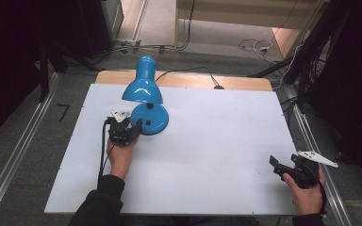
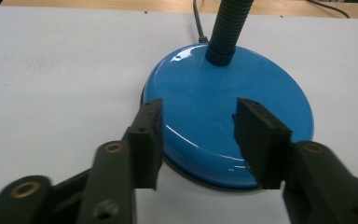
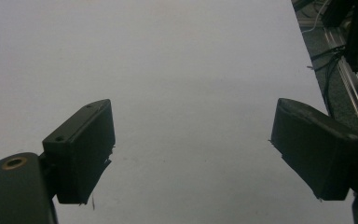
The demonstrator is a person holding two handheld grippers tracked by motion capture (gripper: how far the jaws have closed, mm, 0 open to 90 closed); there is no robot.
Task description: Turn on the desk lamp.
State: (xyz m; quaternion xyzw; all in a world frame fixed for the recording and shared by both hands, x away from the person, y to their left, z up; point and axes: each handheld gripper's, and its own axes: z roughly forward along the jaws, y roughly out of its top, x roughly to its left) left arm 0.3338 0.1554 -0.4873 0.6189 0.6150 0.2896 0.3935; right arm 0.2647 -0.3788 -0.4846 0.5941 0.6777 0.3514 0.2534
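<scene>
The blue desk lamp [image 1: 147, 101] stands upright near the far left part of the white surface [image 1: 207, 155], its round base [image 2: 228, 107] flat on the surface and its ribbed neck [image 2: 227, 28] rising from the back of that base to a shade [image 1: 143, 84] that tips toward me. A black cord [image 1: 188, 70] runs from behind the lamp across the wooden strip [image 1: 245, 84] at the far edge of the surface. My left tongs [image 2: 196, 135] are at the near edge of the base, pointing at the lamp; the two black jaws stand partly open over the blue dome, one above its left rim and the other over its near right part, with the glossy top between them. I cannot tell whether either pad touches the base, and I have no grip on it. In the high view my left hand [image 1: 120, 157] sits just in front of the lamp, with the left tongs reaching the base's near left side. My right tongs [image 3: 191, 154] are well apart from the lamp, at the near right corner of the surface, held in my right hand [image 1: 306, 190]. Their jaws gape wide, with bare white surface between them and nothing held. Off the right edge of the surface lie a metal rail [image 3: 354, 88] and some dark cables [image 3: 328, 79] on the floor.
</scene>
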